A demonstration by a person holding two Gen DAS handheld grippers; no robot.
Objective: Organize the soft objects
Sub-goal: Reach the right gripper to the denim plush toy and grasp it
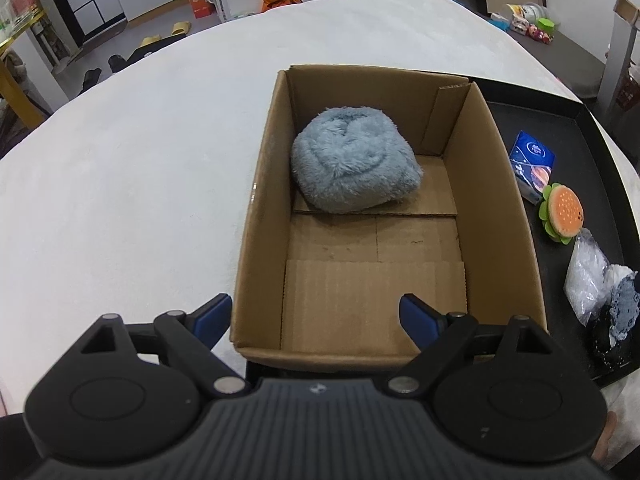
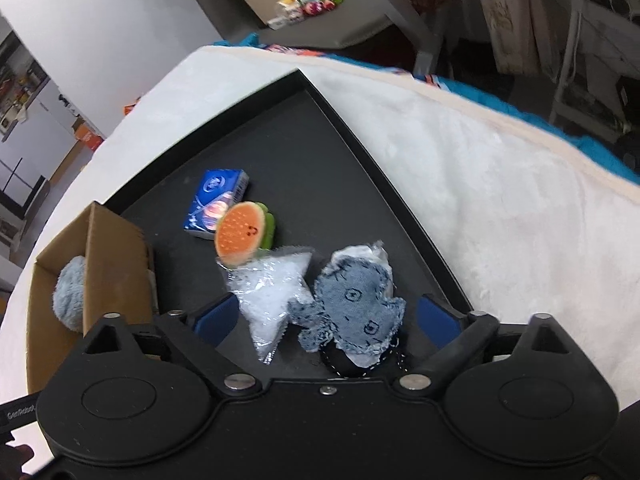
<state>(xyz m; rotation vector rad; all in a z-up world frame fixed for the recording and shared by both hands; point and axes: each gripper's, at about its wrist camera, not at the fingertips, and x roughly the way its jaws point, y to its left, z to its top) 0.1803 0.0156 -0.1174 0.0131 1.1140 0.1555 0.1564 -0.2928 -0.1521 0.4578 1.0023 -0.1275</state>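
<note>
A fluffy blue-grey plush lies at the far end of an open cardboard box; it also shows in the right wrist view. My left gripper is open and empty over the box's near edge. On the black tray lie a blue tissue pack, a burger plush, a clear bag of white filling and a denim doll. My right gripper is open, its fingers on either side of the bag and doll, holding nothing.
Box and tray rest on a white fleece-covered surface. The tray lies right of the box, touching it. Beyond the surface are floor clutter, a grey table with toys and shelves.
</note>
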